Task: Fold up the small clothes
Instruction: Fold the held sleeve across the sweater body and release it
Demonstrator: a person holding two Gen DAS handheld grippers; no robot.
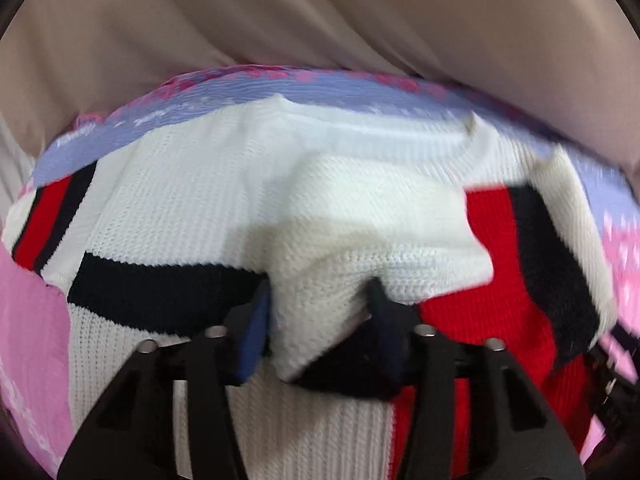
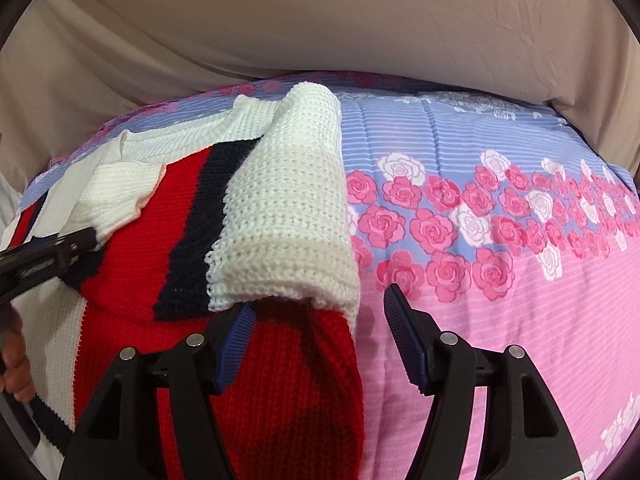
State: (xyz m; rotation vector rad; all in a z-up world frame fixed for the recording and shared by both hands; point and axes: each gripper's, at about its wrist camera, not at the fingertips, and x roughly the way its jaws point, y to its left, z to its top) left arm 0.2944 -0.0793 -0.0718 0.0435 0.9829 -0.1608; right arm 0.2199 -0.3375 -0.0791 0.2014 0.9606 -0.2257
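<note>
Left gripper clamps the sweater's white cuff; right gripper stands apart. Risk: thick knit slipping free mid-fold.

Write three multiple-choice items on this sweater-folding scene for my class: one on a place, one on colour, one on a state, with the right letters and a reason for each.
1. Where does the knitted sweater lie?
A. On a flowered bedspread
B. On a wooden floor
C. In a basket

2. Which colours does the sweater have?
A. Green and yellow
B. White, red and dark navy
C. Grey only

3. How does the left gripper stand?
A. Wide open above bare cloth
B. Out of sight
C. Closed on a fold of white knit

Key:
1 A, the bedspread with pink roses spreads under and beside the sweater.
2 B, white knit with red and dark stripes shows in both views.
3 C, the white sleeve is pinched between its pads, while the right gripper stands open at the other sleeve.
</note>
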